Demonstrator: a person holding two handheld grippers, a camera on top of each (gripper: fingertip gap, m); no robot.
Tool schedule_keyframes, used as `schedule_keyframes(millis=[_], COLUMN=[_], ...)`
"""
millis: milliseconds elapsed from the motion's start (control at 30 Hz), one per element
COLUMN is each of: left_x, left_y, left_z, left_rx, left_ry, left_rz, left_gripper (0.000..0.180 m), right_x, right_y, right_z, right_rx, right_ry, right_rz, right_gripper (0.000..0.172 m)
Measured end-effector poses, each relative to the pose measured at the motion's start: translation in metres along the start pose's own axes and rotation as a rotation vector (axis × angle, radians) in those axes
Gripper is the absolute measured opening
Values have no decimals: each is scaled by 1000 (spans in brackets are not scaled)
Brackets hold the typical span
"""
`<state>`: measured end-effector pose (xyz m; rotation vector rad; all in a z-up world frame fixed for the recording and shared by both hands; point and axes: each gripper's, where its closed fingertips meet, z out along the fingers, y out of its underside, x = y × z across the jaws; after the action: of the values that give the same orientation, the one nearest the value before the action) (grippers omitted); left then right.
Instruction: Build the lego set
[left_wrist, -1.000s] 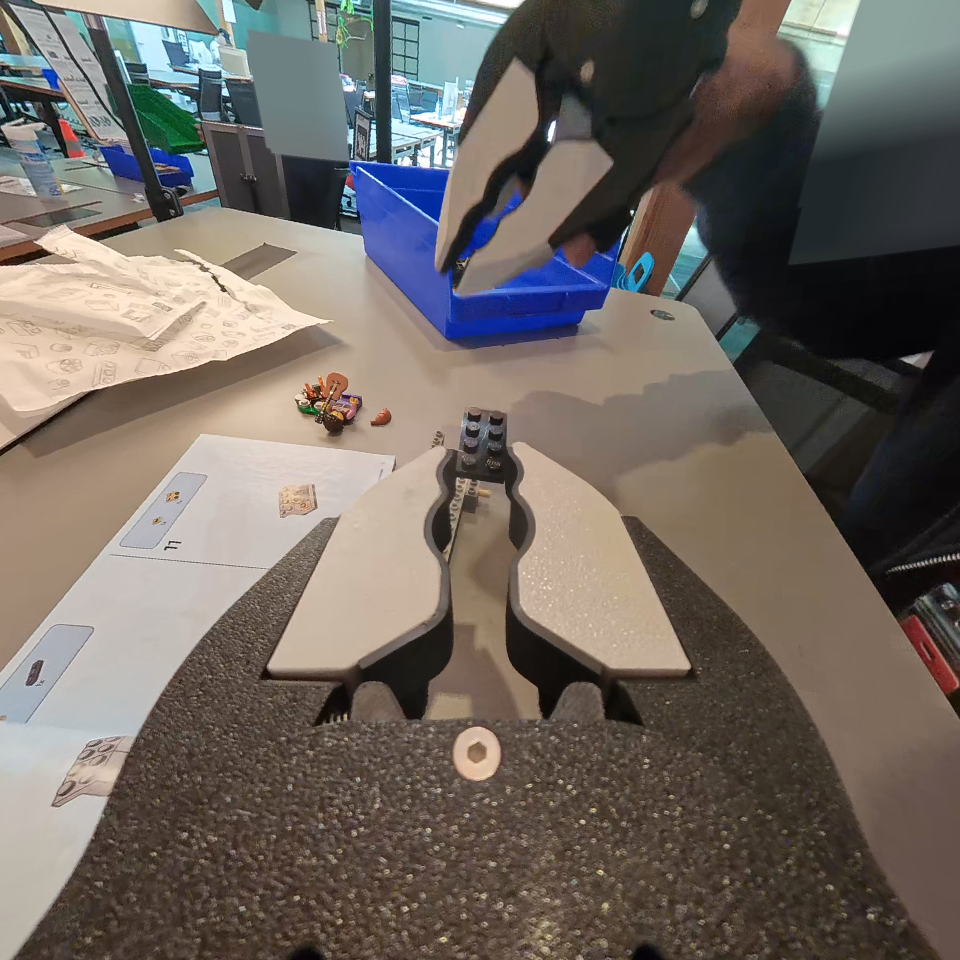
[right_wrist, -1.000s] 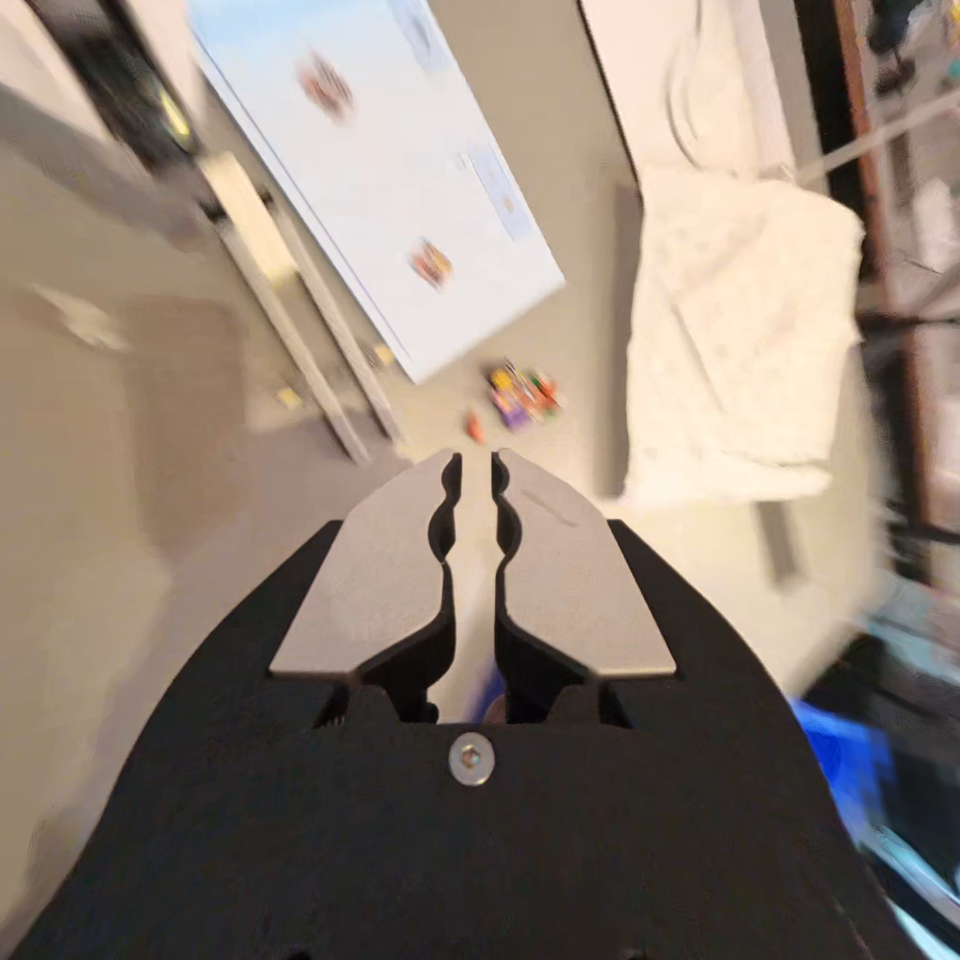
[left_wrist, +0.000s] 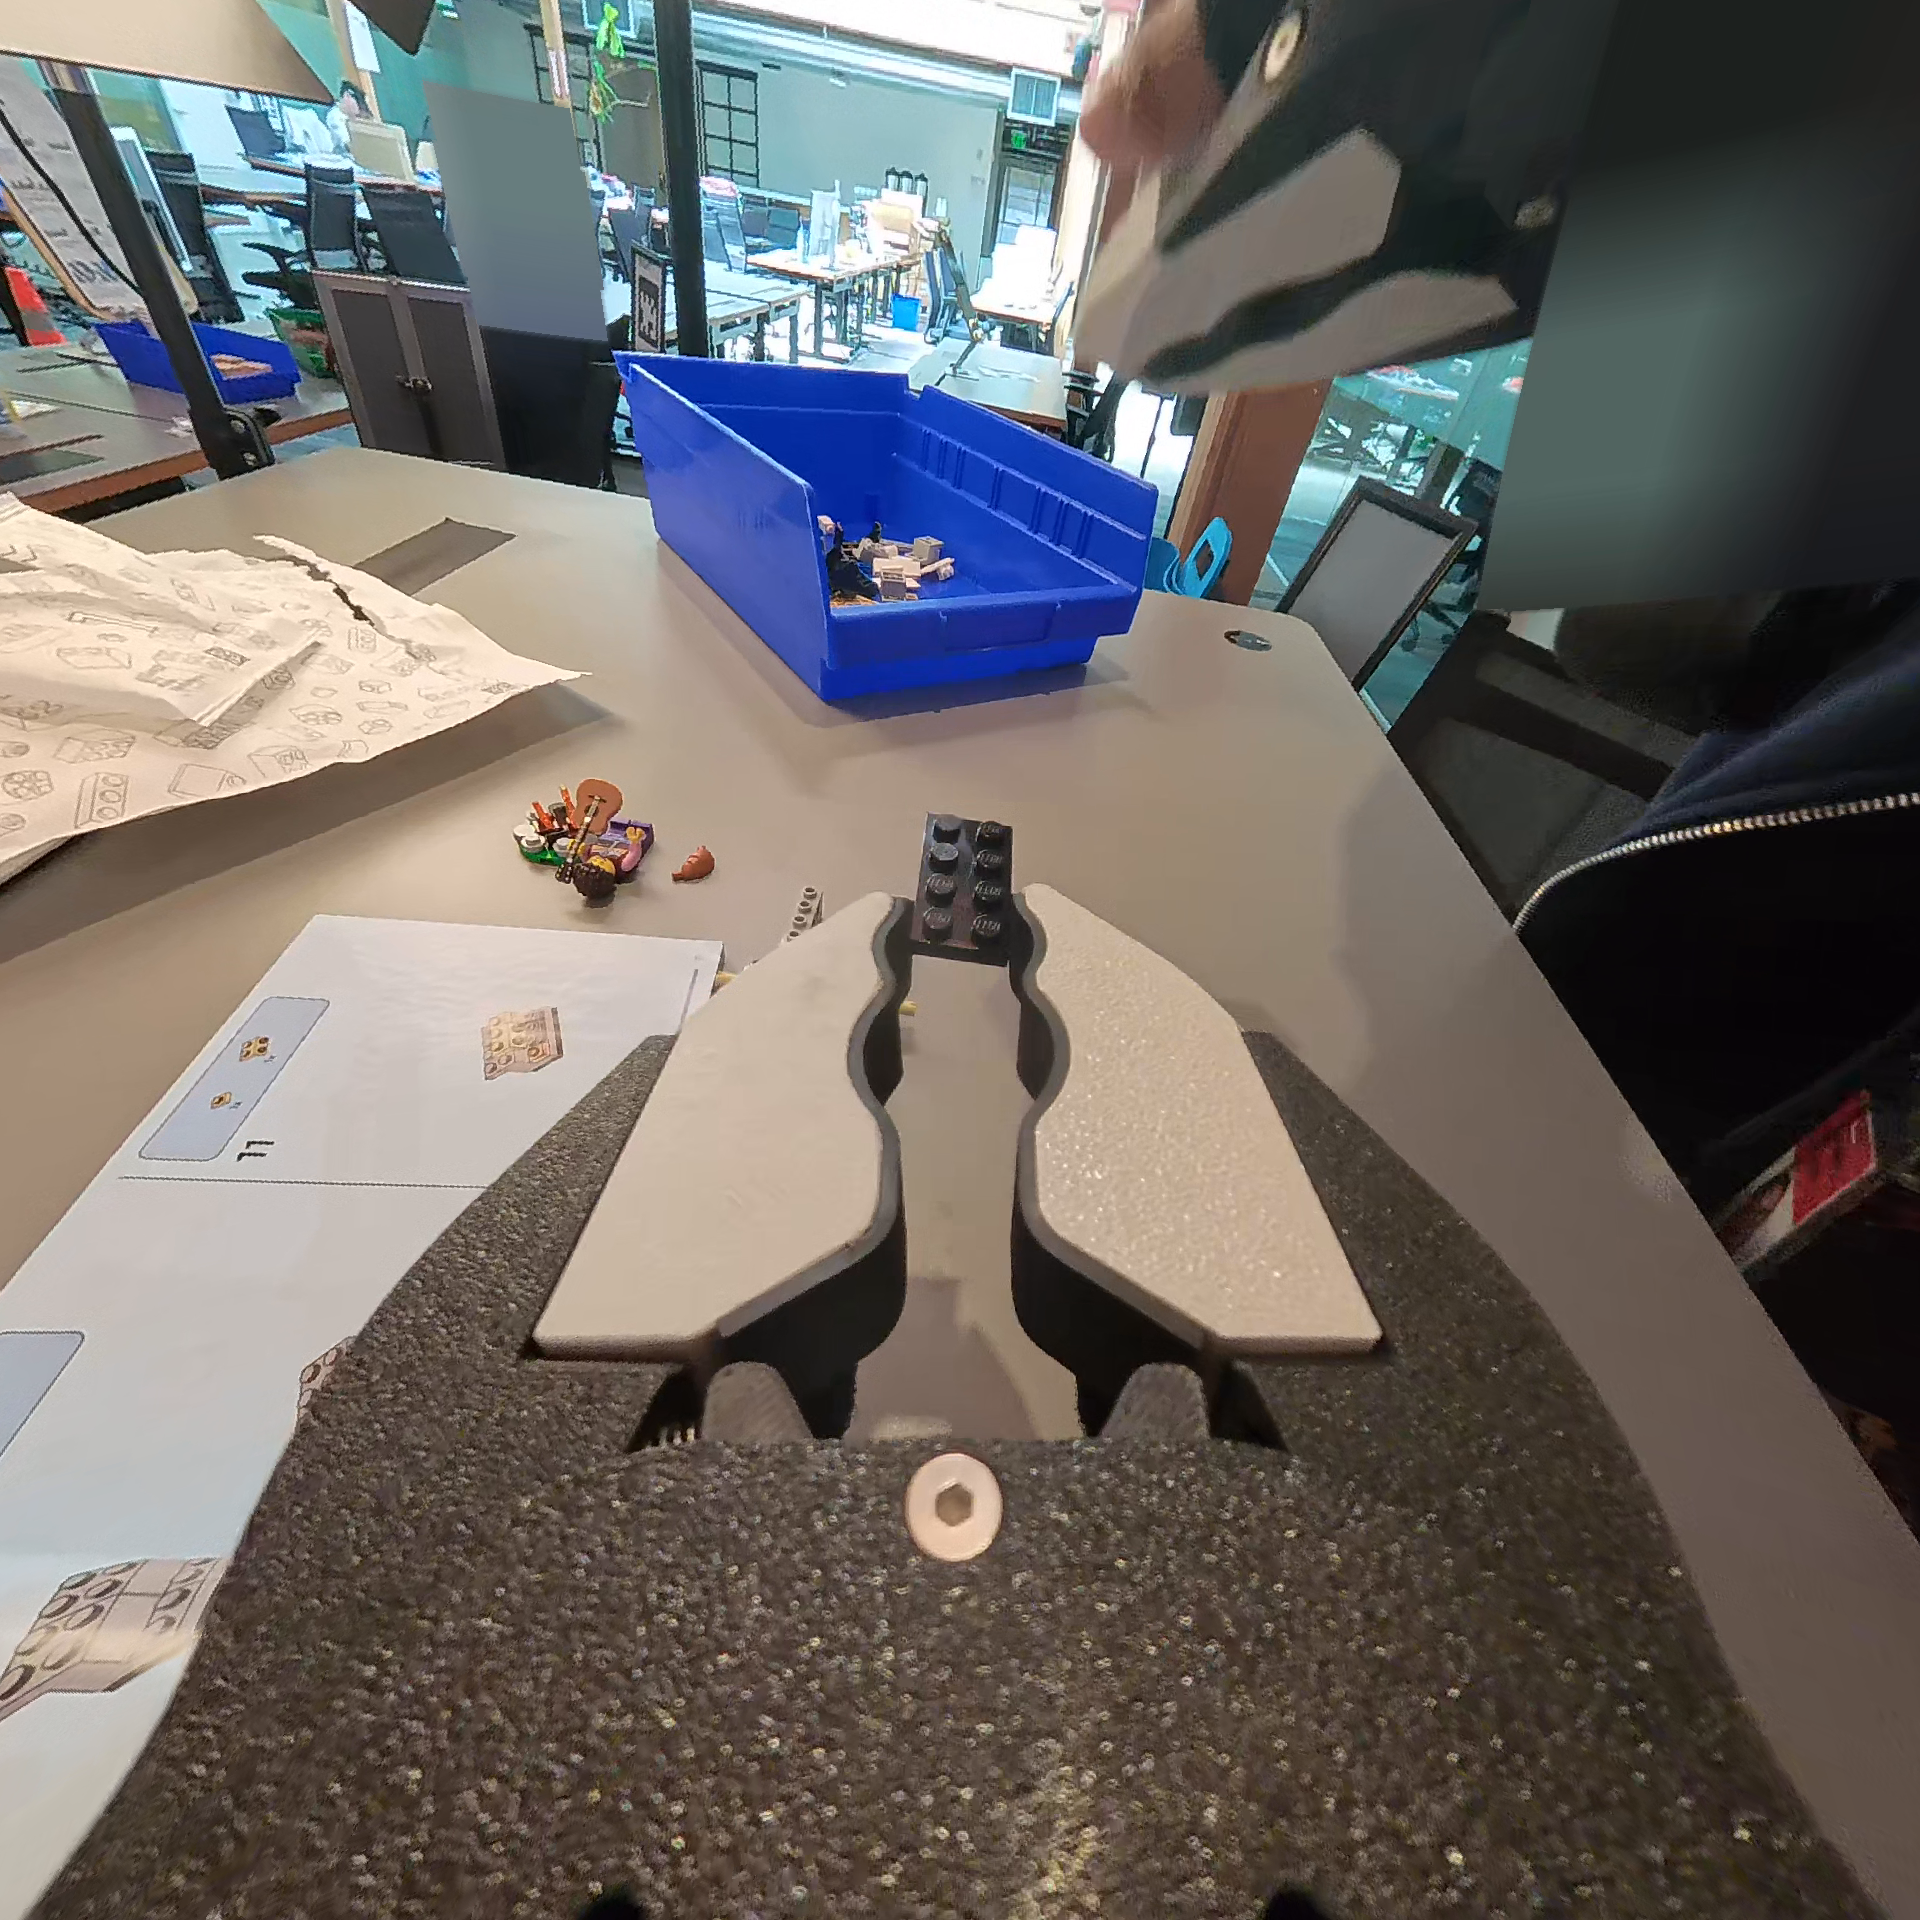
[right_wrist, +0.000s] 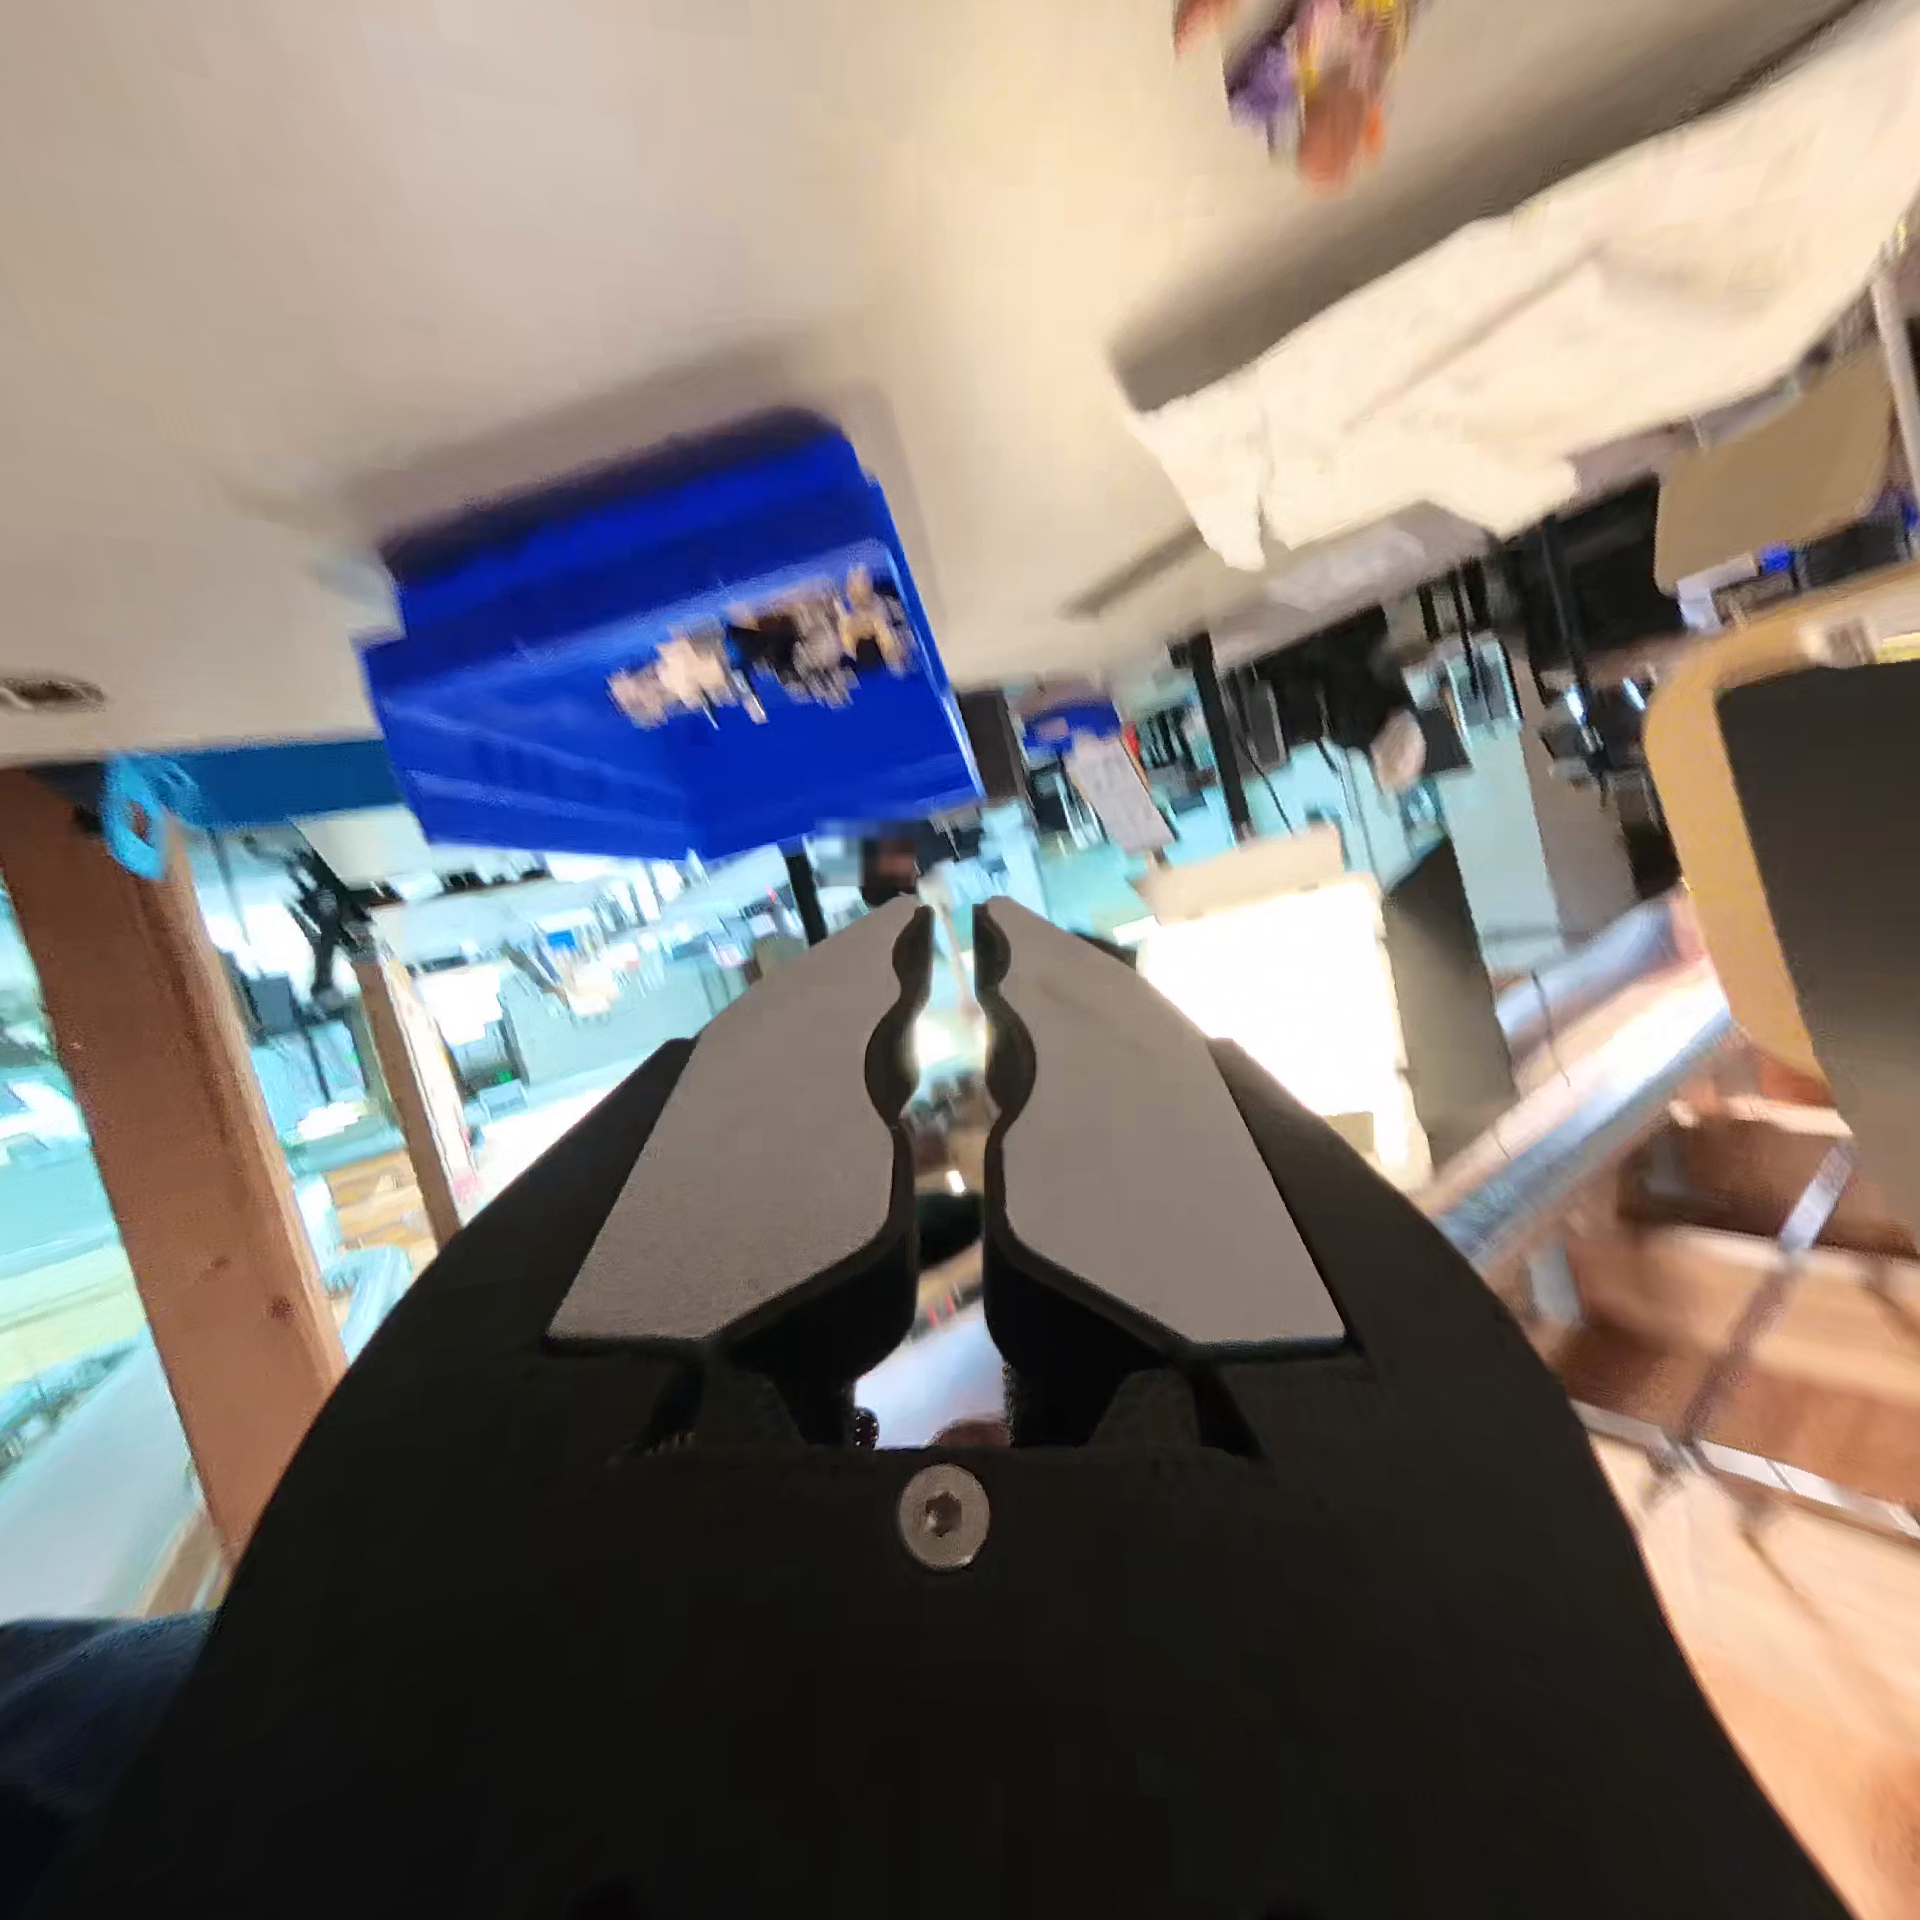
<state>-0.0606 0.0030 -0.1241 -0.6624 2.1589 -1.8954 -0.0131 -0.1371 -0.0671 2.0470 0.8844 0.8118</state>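
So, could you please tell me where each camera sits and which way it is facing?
Left wrist view: on the left gripper, low over the grey table, facing the blue bin; its fingers clamp a black brick; the right gripper shows above.
Right wrist view: on the raised right gripper, rolled over, blurred, facing the room.
Shared: the blue bin, table, white paper.

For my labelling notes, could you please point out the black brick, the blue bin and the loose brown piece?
black brick (left_wrist: 964, 883), left wrist view, studded top.
blue bin (left_wrist: 940, 632), left wrist view, front wall.
brown piece (left_wrist: 694, 863), left wrist view, its middle.
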Motion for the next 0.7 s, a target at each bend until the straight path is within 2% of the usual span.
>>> schedule_keyframes(millis=[100, 167, 233, 333, 400, 533, 700], left_x=[0, 0, 1, -1, -3, -3, -6], left_y=[9, 17, 23, 31, 34, 42, 45], left_z=[-3, -5, -7, -11, -13, -12, -17], left_rx=[-52, -100, -142, -189, -205, -257, -273], left_ry=[1, 2, -2, -11, -14, -14, -20], left_rz=[10, 28, 53, 61, 54, 72, 61], left_gripper=[17, 17, 17, 17, 17, 17, 17], right_x=[-17, -22, -8, 18, 37, 71, 79], right_y=[-70, -129, -174, -196, -190, -162, -157], right_z=[19, 18, 5, -18, -29, -45, -48], right_rx=[340, 688, 1060, 1542, 1771, 1959, 1902], right_ry=[-171, -318, -428, -552, -518, -429, -407], right_rz=[142, 294, 534, 878, 1047, 1182, 1034], right_gripper=[11, 15, 16, 22, 24, 25, 23])
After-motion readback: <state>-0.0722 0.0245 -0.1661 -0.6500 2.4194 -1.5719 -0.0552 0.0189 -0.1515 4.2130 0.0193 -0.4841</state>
